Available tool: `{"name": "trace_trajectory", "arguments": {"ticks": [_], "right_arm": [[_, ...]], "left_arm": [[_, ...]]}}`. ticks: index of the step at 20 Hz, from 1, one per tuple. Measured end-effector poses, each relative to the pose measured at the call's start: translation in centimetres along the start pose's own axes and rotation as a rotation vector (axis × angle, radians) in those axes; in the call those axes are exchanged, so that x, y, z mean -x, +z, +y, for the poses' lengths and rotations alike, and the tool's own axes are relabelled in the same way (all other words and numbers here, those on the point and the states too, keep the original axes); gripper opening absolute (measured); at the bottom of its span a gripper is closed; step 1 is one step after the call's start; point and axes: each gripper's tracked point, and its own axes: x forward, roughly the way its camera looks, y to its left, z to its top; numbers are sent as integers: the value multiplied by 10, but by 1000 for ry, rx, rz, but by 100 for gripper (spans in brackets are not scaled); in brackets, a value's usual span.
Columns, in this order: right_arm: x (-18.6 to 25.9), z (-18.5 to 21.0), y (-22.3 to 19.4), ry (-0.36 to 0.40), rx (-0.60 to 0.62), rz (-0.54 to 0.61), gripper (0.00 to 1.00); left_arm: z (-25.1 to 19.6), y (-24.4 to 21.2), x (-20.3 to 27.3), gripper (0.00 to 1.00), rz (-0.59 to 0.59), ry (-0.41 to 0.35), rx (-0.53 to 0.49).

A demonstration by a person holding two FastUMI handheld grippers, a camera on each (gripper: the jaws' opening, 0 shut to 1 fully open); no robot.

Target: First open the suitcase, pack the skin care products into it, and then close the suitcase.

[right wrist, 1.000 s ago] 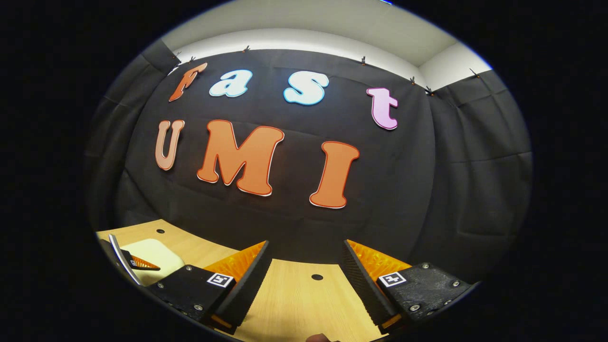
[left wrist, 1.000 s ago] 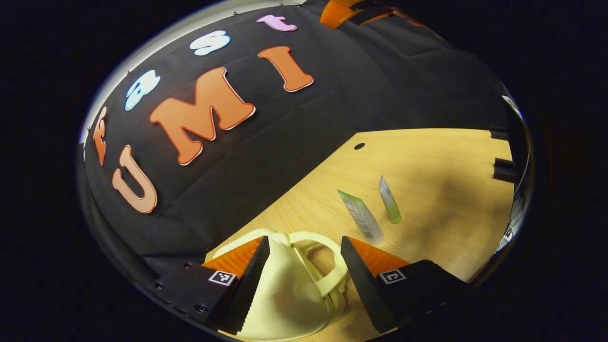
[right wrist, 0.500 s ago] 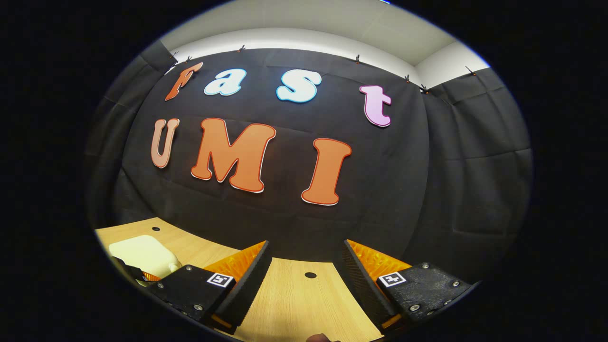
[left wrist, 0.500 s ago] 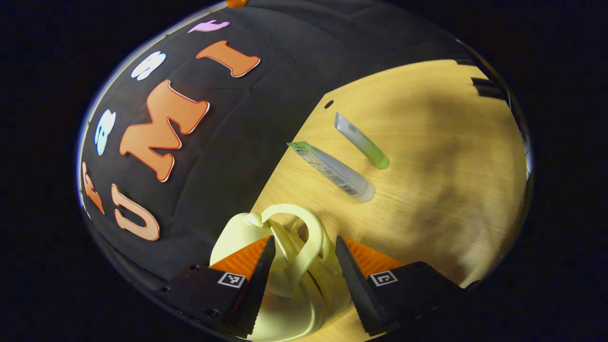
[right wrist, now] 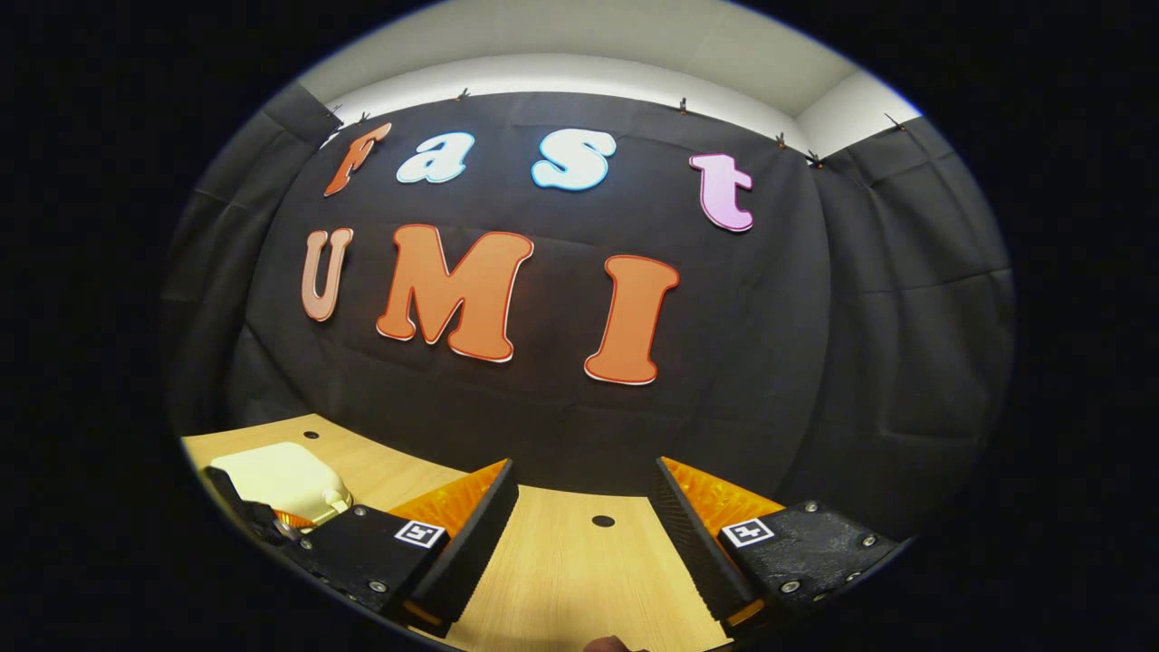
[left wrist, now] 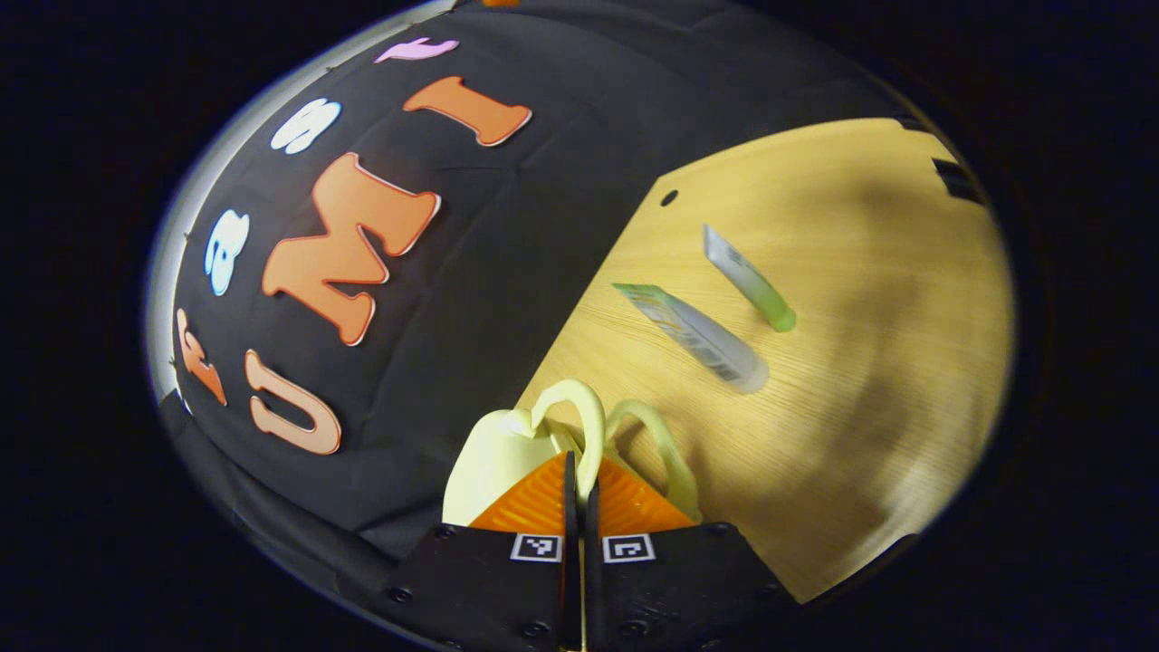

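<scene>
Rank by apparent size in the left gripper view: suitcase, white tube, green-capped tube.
1. Suitcase, largest as seen, though it is nearest the camera and partly hidden behind the left gripper.
2. White tube.
3. Green-capped tube, a bit shorter and slimmer, but it lies farther off, so that gap is unsure.

Two tubes [left wrist: 704, 337] on table [left wrist: 869, 435], beyond suitcase [left wrist: 493, 457]

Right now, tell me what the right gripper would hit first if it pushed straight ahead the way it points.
Nothing lies between the open right gripper and the black cloth wall behind the wooden table. It would probably pass over bare tabletop and meet that cloth first, though depth is hard to judge.
</scene>
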Motion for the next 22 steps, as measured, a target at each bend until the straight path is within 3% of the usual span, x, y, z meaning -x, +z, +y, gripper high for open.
{"name": "trace_trajectory", "arguments": {"ticks": [8,13,22], "right_arm": [[7,58,8,57,39,1,95],[15,103,18,68,68,-4,95],[22,168,23,54,81,34,95]], "left_arm": [[104,3,28,2,-59,99,286],[170,-24,43,1,-96,151,444],[273,-120,42,1,-100,252,551]]}}
